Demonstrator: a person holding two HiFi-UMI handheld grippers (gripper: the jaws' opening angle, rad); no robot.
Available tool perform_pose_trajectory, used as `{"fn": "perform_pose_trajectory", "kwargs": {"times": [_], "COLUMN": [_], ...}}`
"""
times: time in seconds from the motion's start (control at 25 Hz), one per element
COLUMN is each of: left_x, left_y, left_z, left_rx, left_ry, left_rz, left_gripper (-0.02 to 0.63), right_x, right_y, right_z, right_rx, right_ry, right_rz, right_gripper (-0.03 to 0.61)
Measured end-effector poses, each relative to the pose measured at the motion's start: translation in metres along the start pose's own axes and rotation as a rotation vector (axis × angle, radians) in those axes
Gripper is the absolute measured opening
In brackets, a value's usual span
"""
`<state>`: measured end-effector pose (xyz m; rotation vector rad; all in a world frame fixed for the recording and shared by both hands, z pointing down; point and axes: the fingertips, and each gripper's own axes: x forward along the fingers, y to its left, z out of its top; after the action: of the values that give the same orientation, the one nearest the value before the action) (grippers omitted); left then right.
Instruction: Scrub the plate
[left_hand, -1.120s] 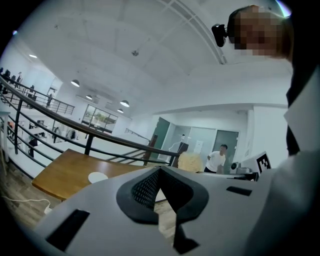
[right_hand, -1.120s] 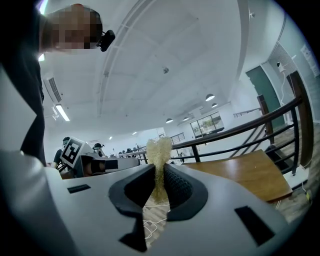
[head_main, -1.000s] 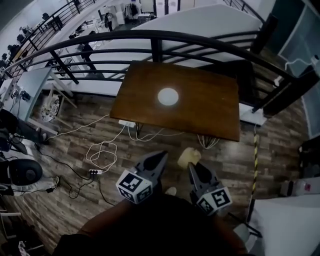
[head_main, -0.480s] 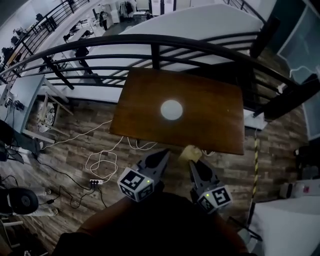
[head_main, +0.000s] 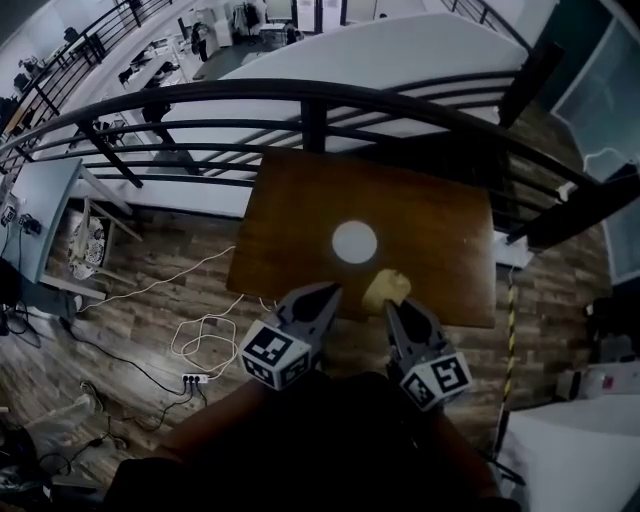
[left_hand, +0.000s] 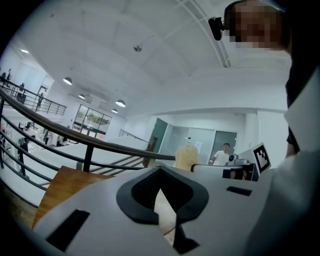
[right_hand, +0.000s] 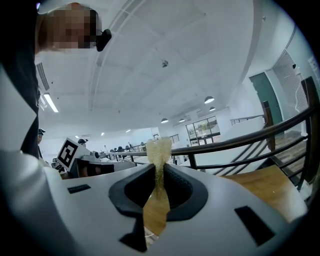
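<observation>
The plate (head_main: 354, 242) is white and round. It lies flat near the middle of the brown wooden bench (head_main: 440, 215), with nothing on it. No other thing stands on the bench.

Both tongs are held over the near edge of the bench and point toward 12 o'clock. The left tongs (head_main: 328, 291) are at about 7 o'clock from the plate. In the left gripper view the jaws of the left tongs (left_hand: 160, 171) are pressed together and nothing is between them.

The right tongs (head_main: 392, 306) are at about 5 o'clock from the plate. In the right gripper view the right tongs (right_hand: 160, 172) are clamped on a yellow sponge (right_hand: 159, 149), which is squeezed thin between the jaws and sticks out past their tips. In the head view the sponge (head_main: 385, 288) is near the plate at its 5 o'clock but apart from it. Whether the sponge touches the bench, I cannot tell.

The two tongs are close side by side, the left at 9 o'clock from the right, and they do not touch.

A black railing (head_main: 310, 95) runs behind the bench at 12 o'clock. On the wooden floor (head_main: 130, 330), at about 8 o'clock from the bench, lie white cables (head_main: 205, 322).
</observation>
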<state>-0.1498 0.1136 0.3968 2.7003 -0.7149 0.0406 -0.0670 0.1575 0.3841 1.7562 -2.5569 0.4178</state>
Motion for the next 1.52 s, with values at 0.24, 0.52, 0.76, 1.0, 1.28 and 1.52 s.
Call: {"fn": "perform_pose_trajectory", "kwargs": {"times": [0.24,0.52,0.76,1.0,1.28,1.52], "left_x": [0.029,0.082,0.136,0.179,0.194,0.196], "left_y": [0.034,0.071,0.098,0.108,0.134,0.161], "left_z": [0.010,0.018,0.018,0.002,-0.035,-0.082], "left_rx": [-0.002,0.003,-0.042,-0.073,-0.114,-0.182], "left_ry": [-0.003,0.009,-0.005,0.011,0.079,0.163], "left_rz": [0.032,0.153,0.266,0.381,0.475,0.501], "left_gripper": [0.011,0.011,0.011,0.011,0.012,0.012], "right_x": [0.036,0.077,0.115,0.138,0.167,0.189], "right_y": [-0.027,-0.079,-0.142,-0.196,-0.229,-0.247], "right_z": [0.013,0.024,0.033,0.027,0.001,-0.046], "right_rx": [-0.015,-0.019,-0.045,-0.043,-0.036,-0.019], "right_ry": [0.005,0.030,0.070,0.130,0.198,0.294], "right_rz": [0.009,0.087,0.181,0.273,0.322,0.304], "right_gripper": [0.055,0.055,0.055,0.057,0.057,0.057]}}
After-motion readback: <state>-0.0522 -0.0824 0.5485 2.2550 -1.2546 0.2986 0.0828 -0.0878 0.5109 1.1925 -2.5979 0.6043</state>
